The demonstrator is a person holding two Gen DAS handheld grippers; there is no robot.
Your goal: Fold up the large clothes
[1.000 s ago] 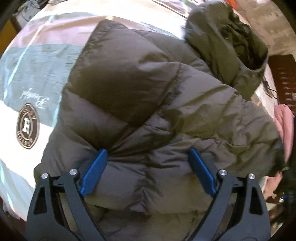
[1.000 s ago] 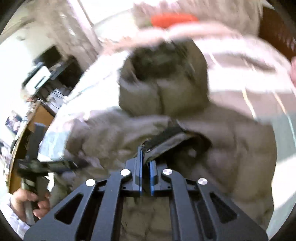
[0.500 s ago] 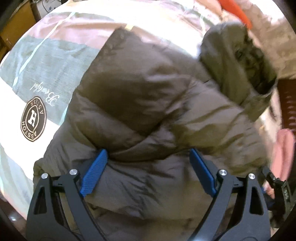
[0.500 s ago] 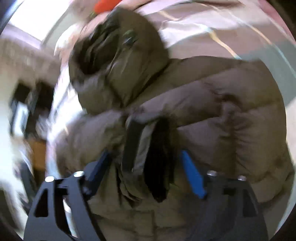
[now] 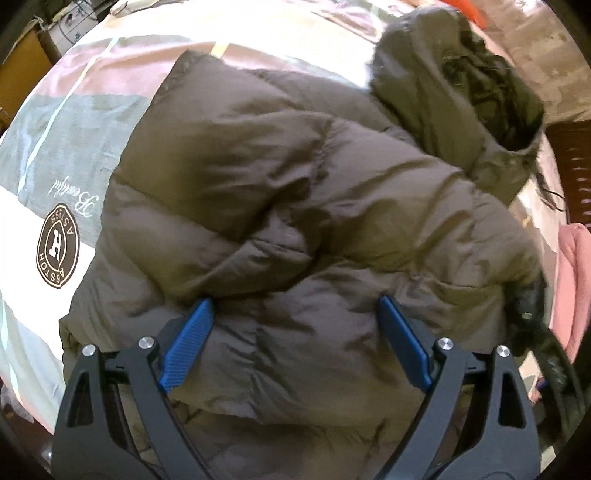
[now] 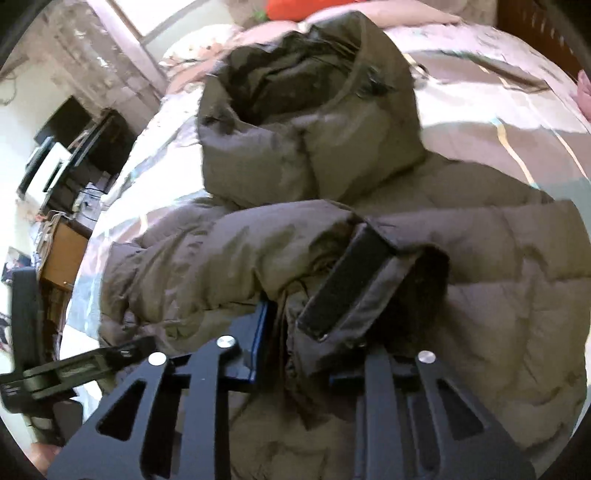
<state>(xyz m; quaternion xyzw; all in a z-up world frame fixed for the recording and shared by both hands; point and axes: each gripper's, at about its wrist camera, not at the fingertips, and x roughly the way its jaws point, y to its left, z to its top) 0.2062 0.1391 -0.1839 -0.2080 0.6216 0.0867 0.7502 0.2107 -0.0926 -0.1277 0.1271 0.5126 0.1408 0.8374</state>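
**A:** ok so the right tool, what's it doing? Looks like it's got the cuff.

**B:** yep, its jaws have just been closing and the sleeve cuff sits between them, the bit with the black strap. The left blue pad is right against the fabric; the other pad is mostly hidden behind the cuff, so I'd call it pinching the cuff.

**A:** and the left tool?

**B:** spread wide, blue pads well apart, hanging over the lower part of the jacket, nothing pinched.

**A:** where's the jacket lying?

**B:** on the bed, on a striped cover with a round brown logo. It's an olive puffer, sleeve folded across the body, hood at the far end, opening up.

**A:** anything else around?

**B:** something pink at the bed's edge, an orange thing past the hood, and a wooden cabinet off to the side.
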